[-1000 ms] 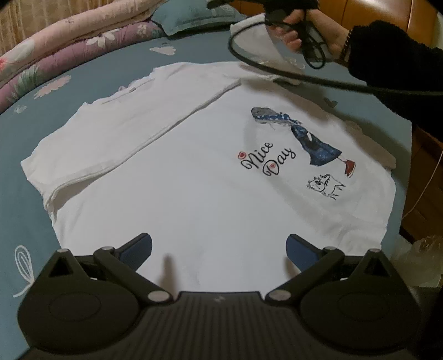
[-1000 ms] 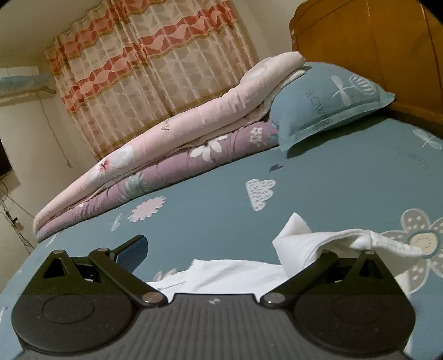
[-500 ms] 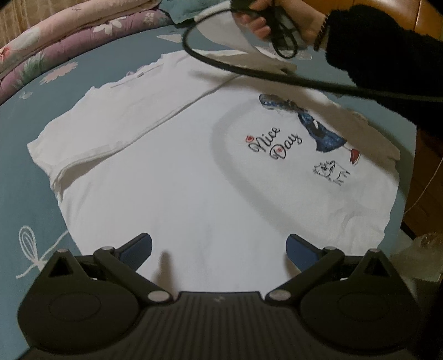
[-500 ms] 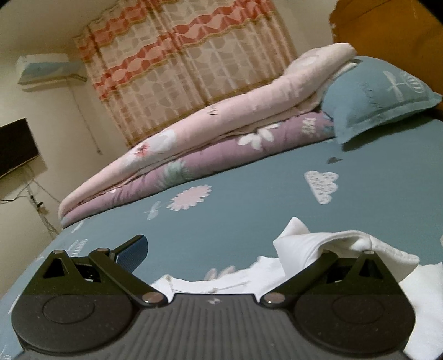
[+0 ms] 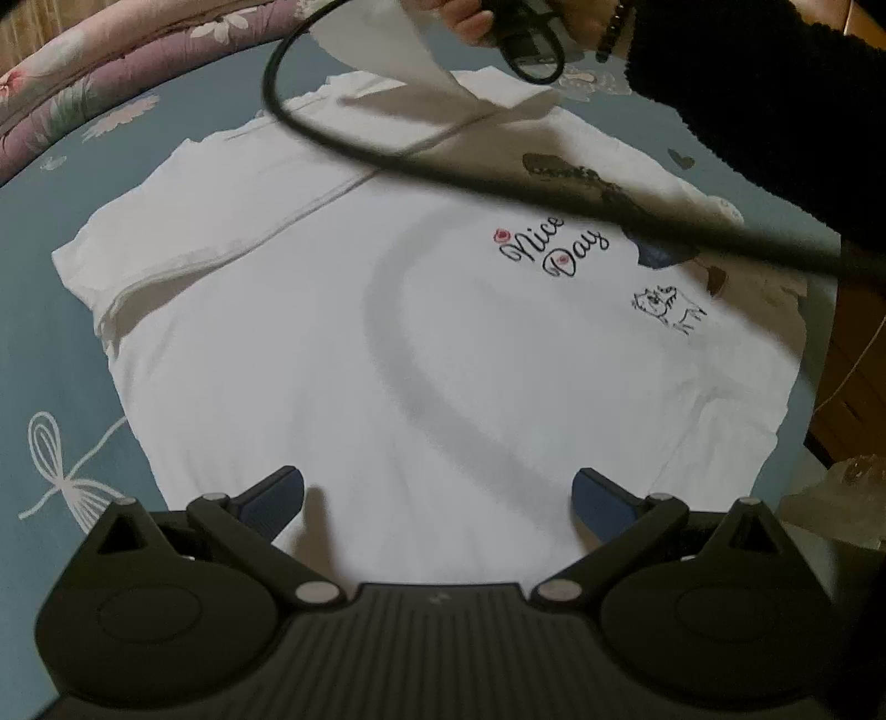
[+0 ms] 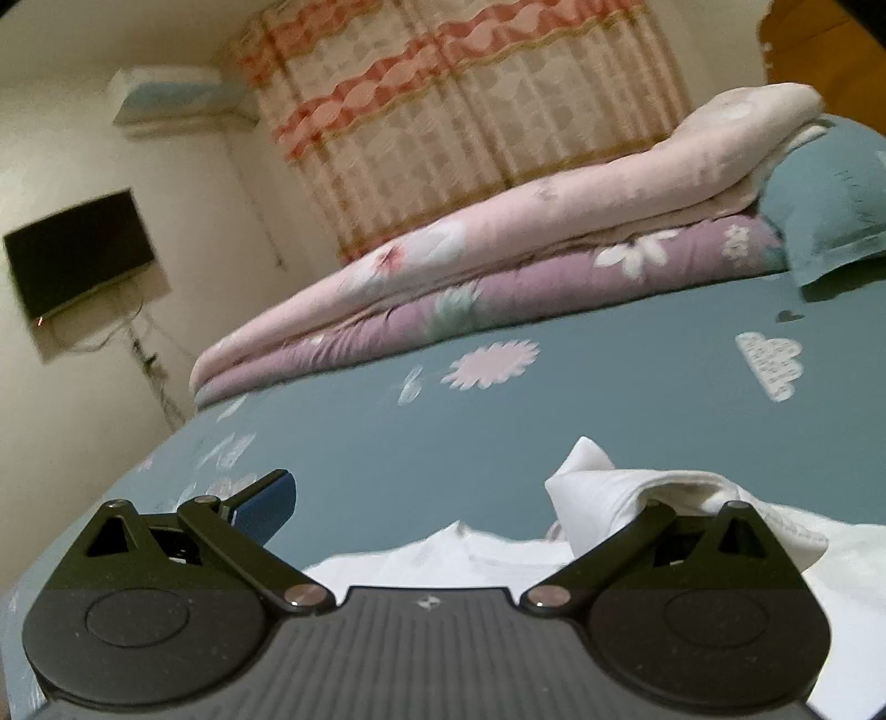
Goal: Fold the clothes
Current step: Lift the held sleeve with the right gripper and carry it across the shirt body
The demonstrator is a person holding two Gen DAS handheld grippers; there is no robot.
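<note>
A white T-shirt (image 5: 443, 343) printed "Nice Day" lies flat on the teal bed sheet (image 5: 55, 387), its left side folded inward. My left gripper (image 5: 437, 493) hovers open just above the near hem, with nothing between its fingers. At the far edge a hand in a black sleeve (image 5: 747, 83) holds my right gripper (image 5: 526, 39), which lifts the shirt's far sleeve (image 5: 387, 50) off the bed. In the right wrist view the right gripper (image 6: 437, 498) has its fingers spread wide, and the white sleeve (image 6: 609, 487) drapes over the right finger, hiding its tip.
A black cable (image 5: 498, 177) loops across above the shirt and casts a shadow on it. Folded pink and purple quilts (image 6: 498, 266) and a teal pillow (image 6: 830, 210) line the far side. Wooden furniture (image 5: 853, 387) and a plastic bag (image 5: 830, 498) stand by the right bed edge.
The right gripper has raised the far sleeve and carried it left and inward over the shirt. The cable swung along with it. The left gripper barely moved.
</note>
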